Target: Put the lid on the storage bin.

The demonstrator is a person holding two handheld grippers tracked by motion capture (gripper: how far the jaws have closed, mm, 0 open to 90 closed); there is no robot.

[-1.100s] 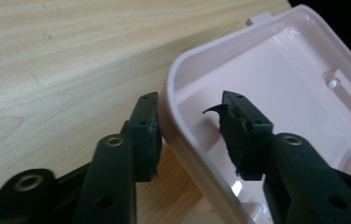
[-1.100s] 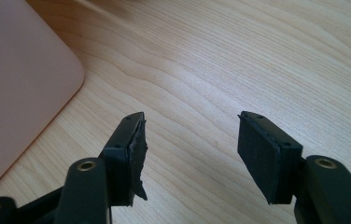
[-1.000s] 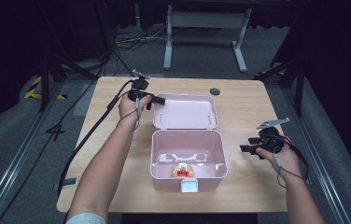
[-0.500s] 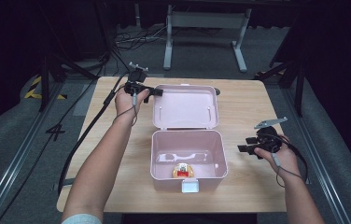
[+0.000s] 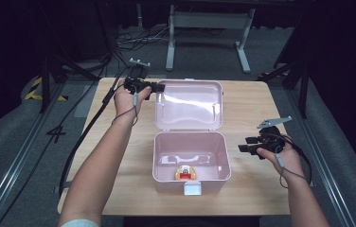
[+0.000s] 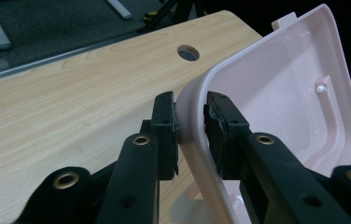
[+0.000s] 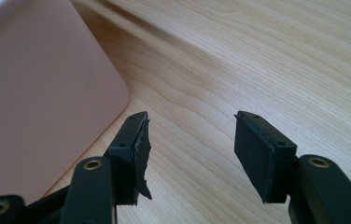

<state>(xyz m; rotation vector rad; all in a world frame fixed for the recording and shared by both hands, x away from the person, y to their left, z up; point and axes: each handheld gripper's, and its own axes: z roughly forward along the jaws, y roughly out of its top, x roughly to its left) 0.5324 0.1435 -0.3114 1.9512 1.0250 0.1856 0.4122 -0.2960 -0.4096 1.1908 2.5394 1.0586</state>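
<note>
While the high view blurs it, left hand-held gripper (image 6: 191,133) apparently pinches the lid's rim (image 6: 193,140).

Bare surface (image 5: 119,156) lies open left and right of the pink box (image 5: 190,158). Behind the box its raised lid (image 5: 190,104) blocks the way; a small toy (image 5: 184,173) sits inside.

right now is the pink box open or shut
Open: the lid is swung back, its corner pinched by the left gripper, and the box shows its inside.
</note>
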